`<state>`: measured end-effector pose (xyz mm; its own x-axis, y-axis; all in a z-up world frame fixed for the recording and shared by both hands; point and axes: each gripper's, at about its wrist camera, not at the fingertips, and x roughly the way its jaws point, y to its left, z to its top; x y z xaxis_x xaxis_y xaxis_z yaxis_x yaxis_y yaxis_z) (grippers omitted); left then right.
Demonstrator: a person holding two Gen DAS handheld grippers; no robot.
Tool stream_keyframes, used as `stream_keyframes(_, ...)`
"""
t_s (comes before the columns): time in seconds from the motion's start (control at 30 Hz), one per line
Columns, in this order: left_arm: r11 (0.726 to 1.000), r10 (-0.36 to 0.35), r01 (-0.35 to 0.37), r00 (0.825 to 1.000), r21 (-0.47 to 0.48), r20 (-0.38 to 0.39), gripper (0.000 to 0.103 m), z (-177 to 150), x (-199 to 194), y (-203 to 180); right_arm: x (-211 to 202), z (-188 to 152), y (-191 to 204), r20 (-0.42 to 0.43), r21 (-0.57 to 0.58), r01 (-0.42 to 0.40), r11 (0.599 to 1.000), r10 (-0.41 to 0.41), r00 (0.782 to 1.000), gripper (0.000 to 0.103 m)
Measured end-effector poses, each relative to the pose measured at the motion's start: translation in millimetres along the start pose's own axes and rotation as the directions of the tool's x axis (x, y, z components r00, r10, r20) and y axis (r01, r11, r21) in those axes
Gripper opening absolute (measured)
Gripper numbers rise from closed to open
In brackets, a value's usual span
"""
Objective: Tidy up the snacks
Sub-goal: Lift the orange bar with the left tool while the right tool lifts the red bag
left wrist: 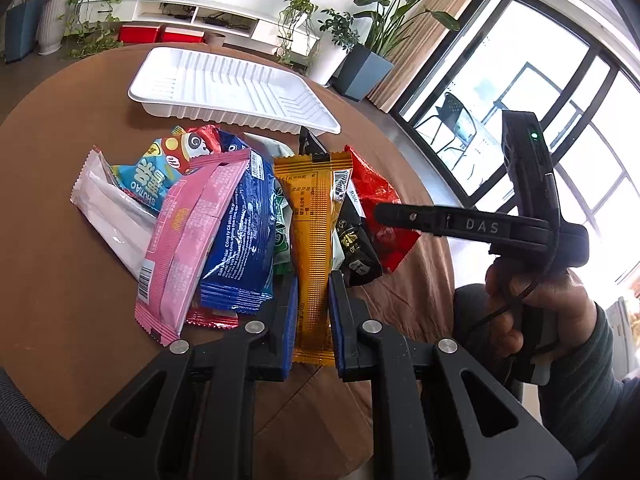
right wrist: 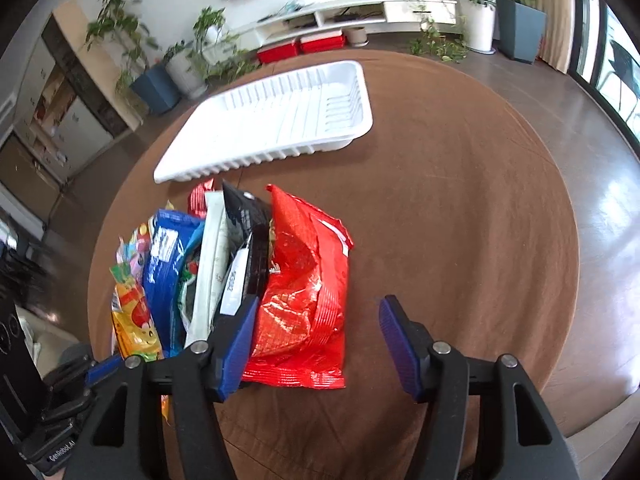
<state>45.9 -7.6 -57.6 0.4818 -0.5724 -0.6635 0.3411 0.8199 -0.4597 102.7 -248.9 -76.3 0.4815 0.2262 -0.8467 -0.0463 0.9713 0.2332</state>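
Orange packet (left wrist: 312, 256) pinched in left hand-held gripper (left wrist: 312, 320); right hand-held gripper (right wrist: 316, 344) agape, beside red bag (right wrist: 304, 292).

On a brown round table (left wrist: 60, 240) we see a white ribbed tray (left wrist: 224, 84) and a bright heap of snacks: an orange-gold packet (left wrist: 312, 240) with fine crosswise ridges, a pink packet (left wrist: 184, 236), a deep blue one (left wrist: 240, 236) printed in white, a shiny red bag (right wrist: 304, 300), a black pouch (right wrist: 250, 236) (gold lettering on it), a milky white wrapper (left wrist: 108, 216). We note blue pads (right wrist: 394, 336) on black grippers.
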Motion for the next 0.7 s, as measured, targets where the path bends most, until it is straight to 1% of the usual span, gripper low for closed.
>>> stream_keyframes(0.1,1.000,0.000,0.000,1.000,-0.001,0.000,0.013,0,0,0,11,2,5,-0.064,-0.040,0.016,0.999,-0.018,0.998,0.064)
stream_keyframes(0.23,1.000,0.000,0.000,1.000,-0.001,0.001,0.013,1,0,-1,25,5,4,-0.097,-0.048,0.011,0.999,-0.016,0.995,0.064)
stream_keyframes(0.33,1.000,0.002,-0.002,1.000,-0.001,0.001,0.013,0,-1,-2,33,5,-4,-0.127,-0.008,-0.038,0.999,0.037,0.991,0.054)
stream_keyframes(0.37,1.000,0.003,-0.003,1.000,-0.003,0.000,0.013,1,-1,-2,33,4,-5,-0.116,-0.012,-0.038,0.999,0.036,0.993,0.050)
stream_keyframes(0.4,1.000,0.002,-0.002,1.000,-0.005,-0.002,0.013,1,0,-2,32,3,-5,-0.116,-0.011,-0.043,0.999,0.042,0.992,0.049)
stream_keyframes(0.47,1.000,0.000,0.000,1.000,-0.004,-0.004,0.013,0,0,-2,30,2,-5,-0.100,-0.012,-0.055,0.998,0.054,0.994,0.042)
stream_keyframes(0.57,1.000,-0.001,0.001,1.000,-0.003,-0.005,0.013,1,2,-2,26,-1,-5,-0.086,-0.012,-0.070,0.997,0.069,0.994,0.039)
stream_keyframes(0.7,1.000,-0.002,0.002,1.000,-0.006,-0.001,0.013,3,0,0,17,-9,-8,-0.057,0.004,-0.082,0.997,0.082,0.995,0.037)
